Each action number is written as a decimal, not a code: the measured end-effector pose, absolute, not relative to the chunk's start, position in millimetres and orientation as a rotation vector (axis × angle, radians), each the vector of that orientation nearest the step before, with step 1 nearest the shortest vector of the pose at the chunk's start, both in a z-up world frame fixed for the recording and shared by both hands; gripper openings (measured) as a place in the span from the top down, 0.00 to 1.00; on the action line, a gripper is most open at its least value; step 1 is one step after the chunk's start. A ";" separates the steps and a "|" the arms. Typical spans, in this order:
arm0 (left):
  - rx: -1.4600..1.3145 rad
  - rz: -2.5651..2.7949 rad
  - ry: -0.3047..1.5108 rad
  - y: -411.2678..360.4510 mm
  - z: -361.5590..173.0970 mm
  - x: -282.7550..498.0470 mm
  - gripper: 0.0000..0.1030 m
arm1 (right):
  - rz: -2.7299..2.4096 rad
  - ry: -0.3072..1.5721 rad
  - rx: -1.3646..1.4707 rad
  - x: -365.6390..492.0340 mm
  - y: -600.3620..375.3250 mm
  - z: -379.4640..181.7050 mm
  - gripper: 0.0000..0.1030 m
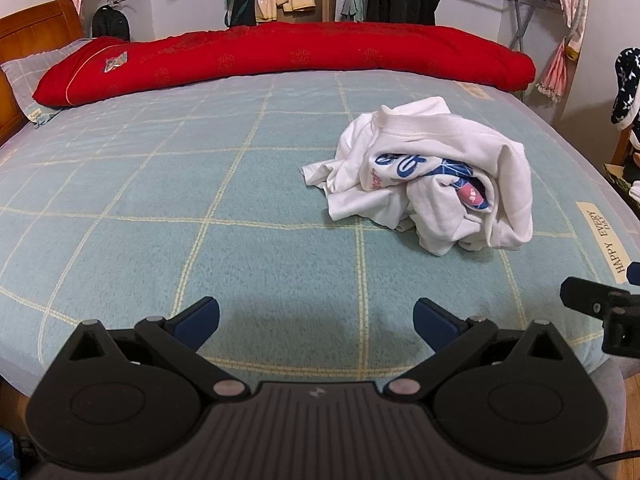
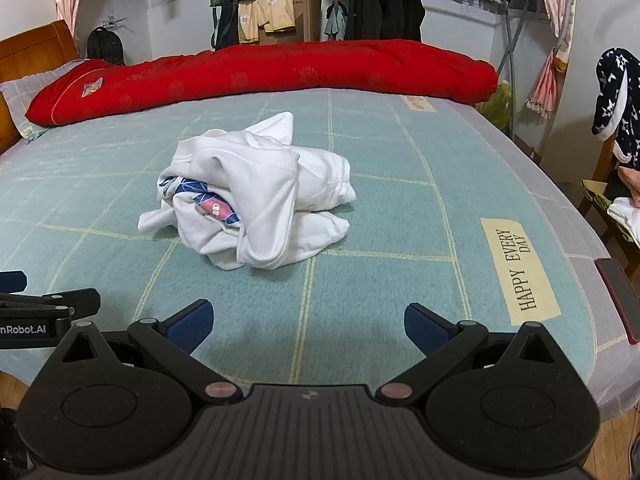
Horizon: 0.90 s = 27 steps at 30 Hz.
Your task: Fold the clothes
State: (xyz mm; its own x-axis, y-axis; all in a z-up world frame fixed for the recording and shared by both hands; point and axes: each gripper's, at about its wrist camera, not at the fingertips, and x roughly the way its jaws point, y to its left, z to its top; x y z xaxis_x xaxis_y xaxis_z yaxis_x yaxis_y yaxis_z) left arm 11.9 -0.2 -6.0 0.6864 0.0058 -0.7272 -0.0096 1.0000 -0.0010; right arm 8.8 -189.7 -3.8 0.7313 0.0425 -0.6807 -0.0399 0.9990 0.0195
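Note:
A white garment with a blue and pink print (image 1: 432, 178) lies crumpled in a heap on the green checked blanket (image 1: 200, 200). In the right wrist view the same white garment (image 2: 256, 196) sits ahead and left of centre. My left gripper (image 1: 316, 320) is open near the bed's front edge, well short of the heap and to its left, with nothing between its blue pads. My right gripper (image 2: 308, 322) is open too, empty, just short of the heap. Each gripper shows at the edge of the other's view: the right gripper (image 1: 600, 304), the left gripper (image 2: 44, 312).
A long red quilt (image 1: 280, 56) lies rolled across the far side of the bed, by a wooden headboard (image 1: 28, 36). Clothes hang on a rack (image 2: 376, 0) behind. A chair with garments (image 2: 616, 120) stands right. A dark phone (image 2: 618, 300) rests on the bed's right edge.

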 end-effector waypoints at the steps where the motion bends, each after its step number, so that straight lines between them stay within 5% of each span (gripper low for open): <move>1: -0.006 0.010 0.816 0.2 -6.8 13.7 0.01 | 0.044 0.750 0.004 10.8 -190.3 -4.4 0.00; 27: -0.027 0.018 0.893 14.6 -36.0 69.5 0.01 | 0.070 0.766 -0.006 85.8 -182.8 -23.6 0.00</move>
State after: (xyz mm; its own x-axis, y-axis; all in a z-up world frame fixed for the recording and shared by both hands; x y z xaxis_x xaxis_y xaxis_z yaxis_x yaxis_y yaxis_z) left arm 69.5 14.6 -36.0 0.6268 0.0045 -0.7792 -0.0269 0.9995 -0.0158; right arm 85.8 -182.8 -23.6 0.7187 0.0610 -0.6926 -0.0655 0.9977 0.0200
